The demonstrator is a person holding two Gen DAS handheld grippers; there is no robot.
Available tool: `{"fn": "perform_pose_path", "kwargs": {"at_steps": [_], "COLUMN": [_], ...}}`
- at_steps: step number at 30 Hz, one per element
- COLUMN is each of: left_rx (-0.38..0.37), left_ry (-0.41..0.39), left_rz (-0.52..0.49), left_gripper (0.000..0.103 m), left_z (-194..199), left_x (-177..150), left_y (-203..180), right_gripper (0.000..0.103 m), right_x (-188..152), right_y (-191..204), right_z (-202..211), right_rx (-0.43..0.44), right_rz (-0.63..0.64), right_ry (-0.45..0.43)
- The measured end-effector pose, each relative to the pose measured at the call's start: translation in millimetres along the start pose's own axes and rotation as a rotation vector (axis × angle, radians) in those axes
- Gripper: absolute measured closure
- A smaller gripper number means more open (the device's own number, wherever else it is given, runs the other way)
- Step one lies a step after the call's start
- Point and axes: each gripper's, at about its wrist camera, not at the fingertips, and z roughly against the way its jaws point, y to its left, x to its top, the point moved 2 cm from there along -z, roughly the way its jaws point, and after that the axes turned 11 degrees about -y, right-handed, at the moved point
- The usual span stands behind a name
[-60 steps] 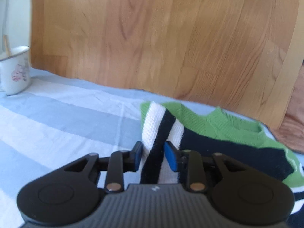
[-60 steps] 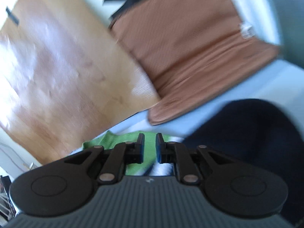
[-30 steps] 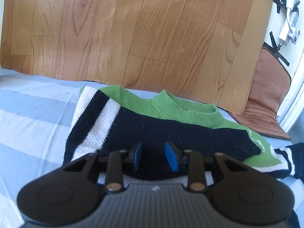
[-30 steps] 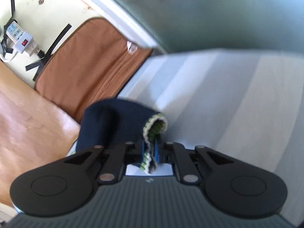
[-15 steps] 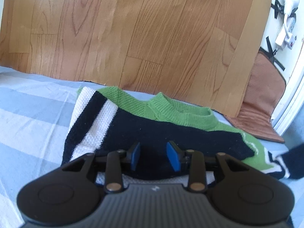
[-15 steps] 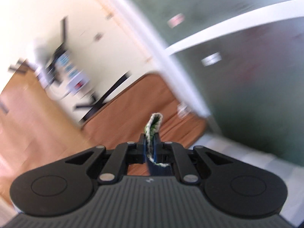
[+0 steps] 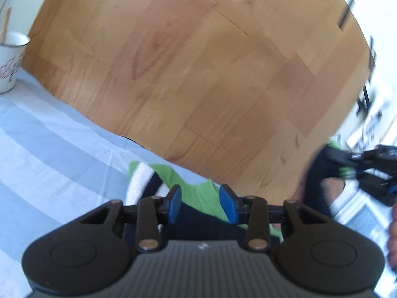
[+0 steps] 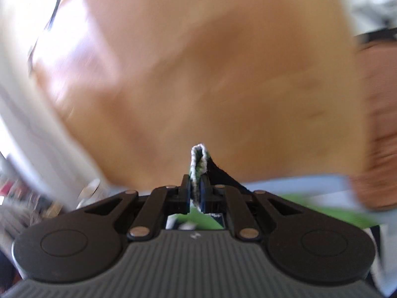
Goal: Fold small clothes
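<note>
A small knitted sweater, green, navy and white striped, lies on the blue striped cloth. My left gripper hovers just over its near part. Its jaws are opening, and the blue pads stand apart with green knit showing between them, not pressed. My right gripper is shut on the white-and-green sleeve cuff, with navy sleeve trailing off to the right. In the left wrist view the right gripper holds that sleeve lifted off the cloth at the right.
A white enamel cup with a stick in it stands at the far left on the cloth. A big wood-pattern board rises behind the sweater. A brown mat lies to the right. A person's hand shows at the right edge.
The right gripper swung fast with the cuff, from facing the window and mat round to the wooden board, lifting the sleeve. The left gripper rose, rolled and drew back, its pads slightly wider apart.
</note>
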Motion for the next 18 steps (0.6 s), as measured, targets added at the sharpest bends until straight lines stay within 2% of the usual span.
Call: {"fn": "perform_pose_path", "kwargs": {"at_steps": [3,5,7,10,11,12,14,15,18], "left_rx": [0.018,0.037,0.050,0.068,0.077,0.089,0.107,0.116,0.146], "left_ry": [0.002,0.017,0.036,0.067,0.076,0.085,0.109,0.120,0.122], "left_rz": [0.042,0.043,0.032,-0.004,-0.019,-0.034,-0.060,-0.074,-0.145], "left_gripper": [0.068,0.068,0.068,0.068,0.068,0.068,0.070,0.070,0.072], "left_z": [-1.7,-6.2,-12.3,-21.8,-24.0,-26.4,-30.5,-33.0,-35.9], "left_x": [6.0,5.4,0.4,-10.1,-13.4,-17.2,-24.9,-29.0,-37.9], "left_y": [12.7,17.5,18.8,18.8,19.5,19.0,19.3,19.1,13.7], "right_gripper": [0.088,0.088,0.088,0.084,0.077,0.064,0.051,0.049,0.042], "right_x": [-32.5,-31.9,-13.5,8.6,10.7,9.8,-0.9,-9.8,-38.6], "right_y": [8.2,-7.1,-32.7,-85.2,-104.0,-123.9,-162.5,-180.1,-230.0], "right_z": [-44.1,-41.1,-24.8,15.9,28.8,41.7,65.1,73.8,93.9], "right_rx": [0.078,0.065,0.038,-0.106,-0.166,-0.227,-0.348,-0.397,-0.451], "right_rz": [-0.055,-0.107,-0.137,-0.130,-0.117,-0.108,-0.104,-0.112,-0.229], "right_ry": [0.184,0.167,0.088,-0.019,-0.041,-0.054,-0.063,-0.060,-0.030]}}
